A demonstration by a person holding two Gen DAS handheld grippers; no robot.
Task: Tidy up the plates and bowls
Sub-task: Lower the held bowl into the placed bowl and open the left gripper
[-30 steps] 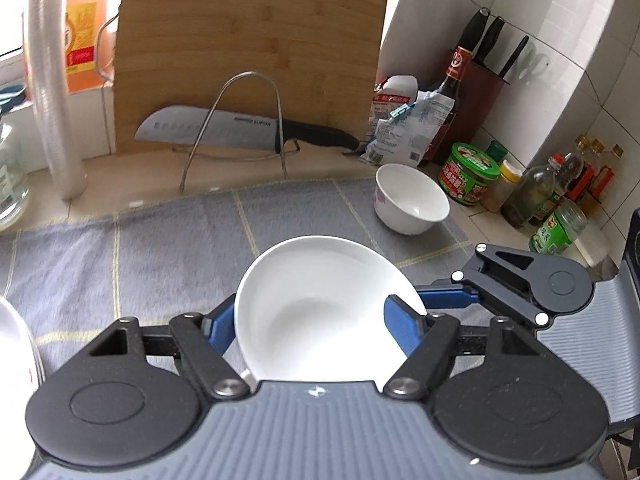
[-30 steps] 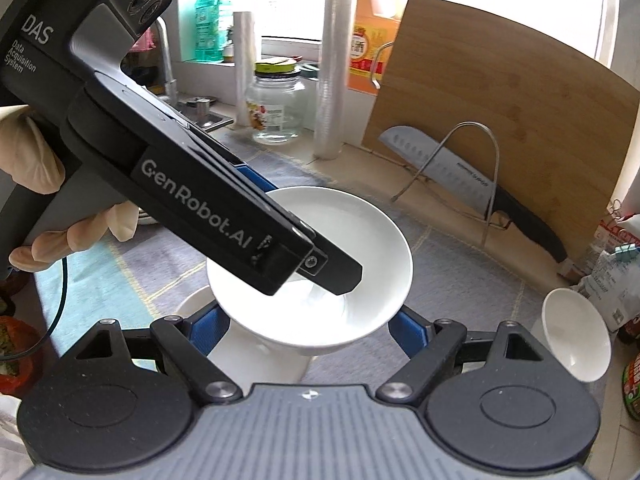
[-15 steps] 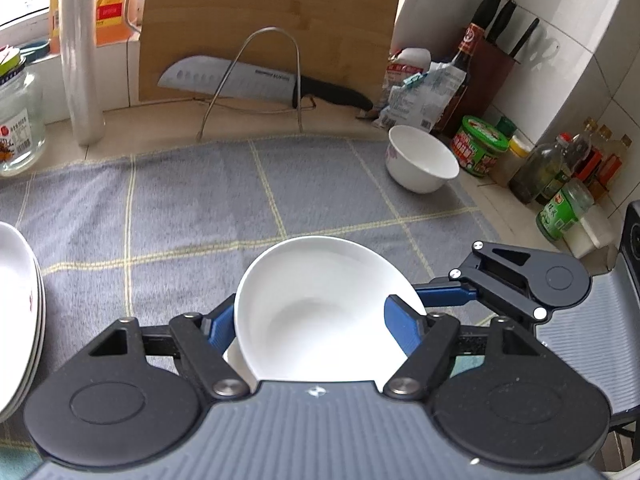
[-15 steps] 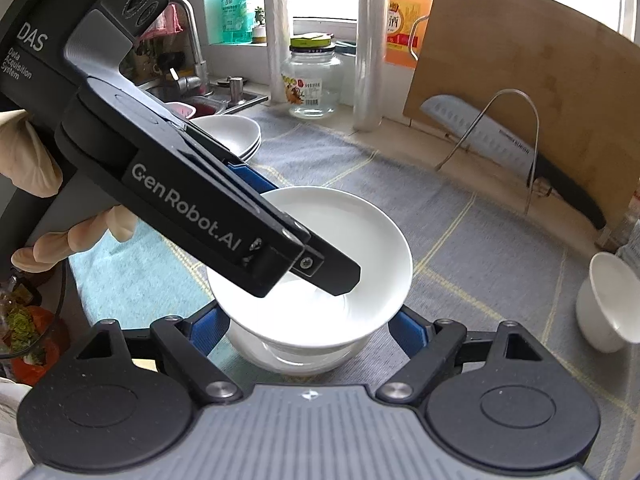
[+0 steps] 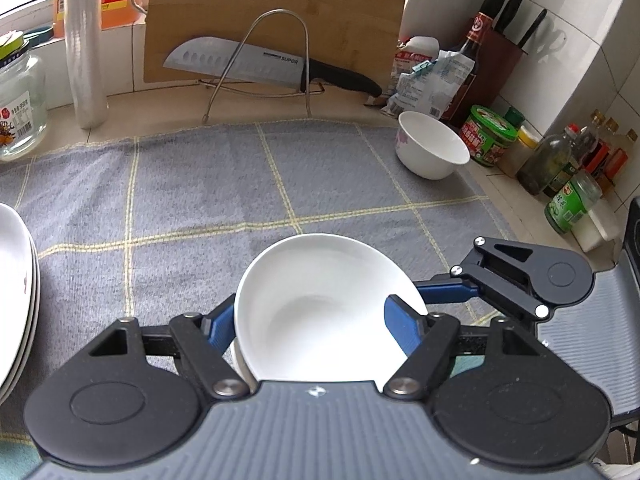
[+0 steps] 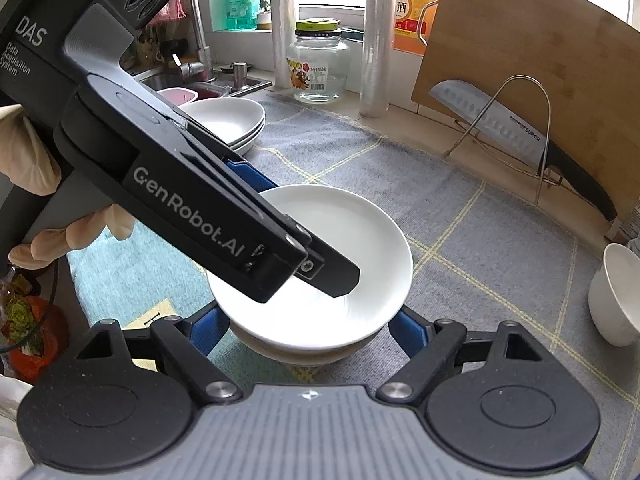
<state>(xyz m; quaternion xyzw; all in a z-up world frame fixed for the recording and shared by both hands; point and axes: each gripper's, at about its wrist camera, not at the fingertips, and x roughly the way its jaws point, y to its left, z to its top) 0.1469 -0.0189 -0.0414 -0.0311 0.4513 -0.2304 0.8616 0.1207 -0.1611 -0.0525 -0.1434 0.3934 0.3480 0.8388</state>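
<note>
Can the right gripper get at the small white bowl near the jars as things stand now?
Probably not yet: the right gripper already straddles the white dish, though the grey cloth toward the small bowl lies bare.

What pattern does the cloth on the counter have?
The cloth is grey with a yellow grid; left wrist view shows it best.

A grey checked cloth (image 5: 180, 200) covers the worktop (image 5: 160, 108). At the back a bamboo cutting board (image 5: 280, 12) leans upright, with a knife (image 5: 256, 66) resting in a wire rack (image 5: 276, 60) before it. A glass jar (image 5: 18, 104) stands at the left edge; a knife block (image 5: 500, 56), sauce bottles (image 5: 560, 164) and a green-lidded tub (image 5: 494, 134) crowd the right.
</note>
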